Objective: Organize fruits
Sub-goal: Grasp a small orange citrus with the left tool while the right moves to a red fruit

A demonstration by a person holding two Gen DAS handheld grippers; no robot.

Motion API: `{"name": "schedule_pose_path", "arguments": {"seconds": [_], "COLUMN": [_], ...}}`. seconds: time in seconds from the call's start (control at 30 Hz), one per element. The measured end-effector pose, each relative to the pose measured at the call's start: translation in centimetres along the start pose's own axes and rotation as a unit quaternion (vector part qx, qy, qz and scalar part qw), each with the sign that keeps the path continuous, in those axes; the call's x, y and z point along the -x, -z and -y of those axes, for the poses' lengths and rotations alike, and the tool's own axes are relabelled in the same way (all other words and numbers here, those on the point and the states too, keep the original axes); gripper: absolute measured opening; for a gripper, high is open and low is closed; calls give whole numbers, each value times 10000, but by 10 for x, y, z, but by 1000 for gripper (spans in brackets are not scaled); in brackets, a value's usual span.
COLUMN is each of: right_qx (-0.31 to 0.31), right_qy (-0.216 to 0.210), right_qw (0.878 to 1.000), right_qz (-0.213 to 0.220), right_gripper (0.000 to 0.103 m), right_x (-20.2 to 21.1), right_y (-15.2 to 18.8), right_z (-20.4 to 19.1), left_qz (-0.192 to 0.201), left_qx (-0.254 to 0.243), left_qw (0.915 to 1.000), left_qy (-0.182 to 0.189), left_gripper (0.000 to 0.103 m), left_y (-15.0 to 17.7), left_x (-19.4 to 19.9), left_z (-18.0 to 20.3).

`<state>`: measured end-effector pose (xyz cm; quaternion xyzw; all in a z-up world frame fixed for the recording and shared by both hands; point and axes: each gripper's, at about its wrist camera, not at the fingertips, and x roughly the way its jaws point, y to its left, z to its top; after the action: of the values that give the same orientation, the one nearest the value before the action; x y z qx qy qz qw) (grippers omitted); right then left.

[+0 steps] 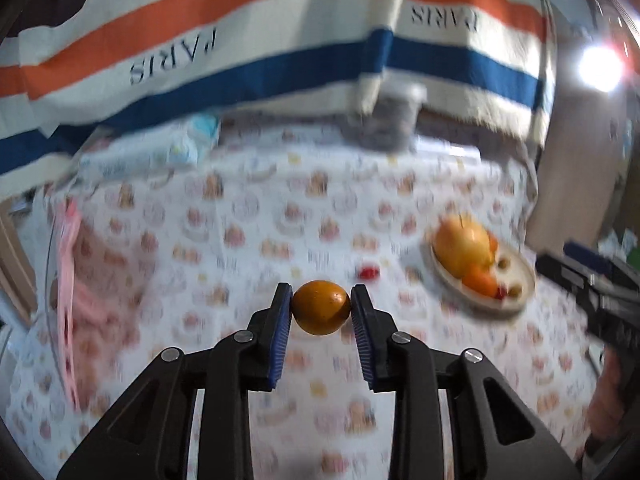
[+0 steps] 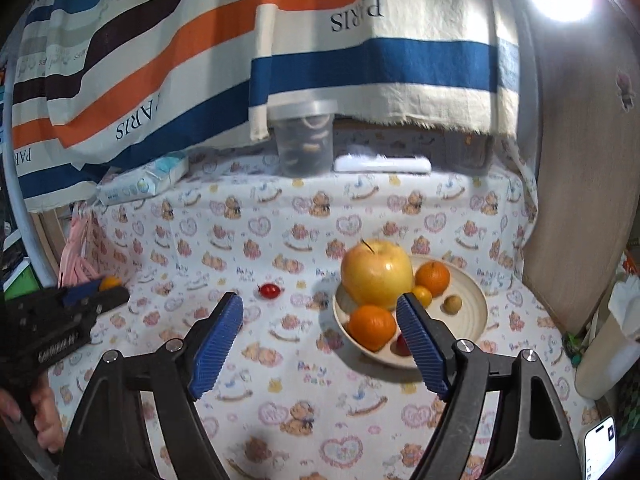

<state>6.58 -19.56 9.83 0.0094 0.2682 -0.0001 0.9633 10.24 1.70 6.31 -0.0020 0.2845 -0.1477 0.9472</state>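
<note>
The left gripper (image 1: 321,300) clamps a small orange (image 1: 321,307) above the tablecloth (image 1: 248,216), left of the plate (image 1: 520,292). It looks light, firm and smooth-skinned, so its middle grips best. The right gripper (image 2: 320,312) hangs open, empty.

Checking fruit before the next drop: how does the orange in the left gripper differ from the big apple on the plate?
The held orange is small and deep orange; the apple is far larger and yellow. The orange is clamped in the left gripper; the apple rests on the plate. The apple has a stem. Both are round.
</note>
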Motion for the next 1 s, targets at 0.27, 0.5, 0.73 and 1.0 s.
{"name": "schedule_pose_path", "arguments": {"seconds": [0.27,0.5,0.73,1.0], "right_qx": [-76,-203,-153,-162], "right_qy": [-220,-379,-845,-1529], "right_qw": [9990,9955,9888,9708], "right_qz": [-376,-842,-1218,-1839], "right_gripper": [81,81,80,68], "right_x": [-42,-103,-139,-172], "right_y": [-42,-39,-12,13], "right_z": [-23,-38,-43,-51], "left_qz": [259,95,-155,-268], "left_qx": [289,311,589,654], "left_qw": [9992,9994,9981,9974], "left_qy": [-2,-142,-106,-162], "left_gripper": [29,29,29,29], "left_y": [-32,-18,-10,-6], "left_x": [-36,-62,-73,-79], "left_z": [-17,-29,-46,-52]}}
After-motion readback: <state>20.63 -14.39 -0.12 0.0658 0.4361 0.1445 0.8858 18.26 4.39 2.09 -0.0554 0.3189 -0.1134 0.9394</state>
